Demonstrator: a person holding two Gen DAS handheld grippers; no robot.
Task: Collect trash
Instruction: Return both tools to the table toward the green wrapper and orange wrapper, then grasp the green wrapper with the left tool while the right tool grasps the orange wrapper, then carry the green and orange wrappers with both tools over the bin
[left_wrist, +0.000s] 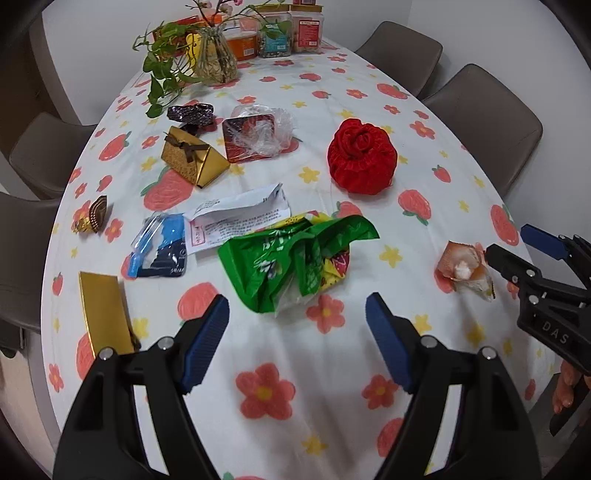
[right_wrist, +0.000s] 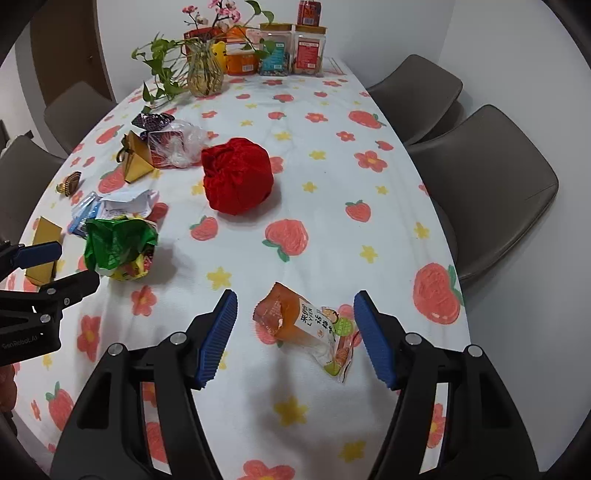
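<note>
My left gripper (left_wrist: 295, 339) is open and empty, just short of a crumpled green bag (left_wrist: 295, 254) lying on a yellow wrapper. My right gripper (right_wrist: 293, 338) is open, its jaws on either side of an orange snack wrapper (right_wrist: 306, 325) on the table, not touching it. That wrapper shows in the left wrist view (left_wrist: 465, 269) with the right gripper (left_wrist: 517, 247) beside it. The green bag shows in the right wrist view (right_wrist: 118, 243) in front of the left gripper (right_wrist: 66, 266). A white paper wrapper (left_wrist: 236, 221) and a blue packet (left_wrist: 162, 247) lie beyond.
A red fabric bundle (left_wrist: 362, 158) sits mid-table. A gold triangular box (left_wrist: 192, 158), clear plastic on a red tile (left_wrist: 255, 136), a gold card (left_wrist: 105, 314) and a small gold wrapper (left_wrist: 92, 218) lie left. A plant vase (left_wrist: 214, 59) and jars (left_wrist: 306, 29) stand far back. Grey chairs (right_wrist: 491, 192) surround the table.
</note>
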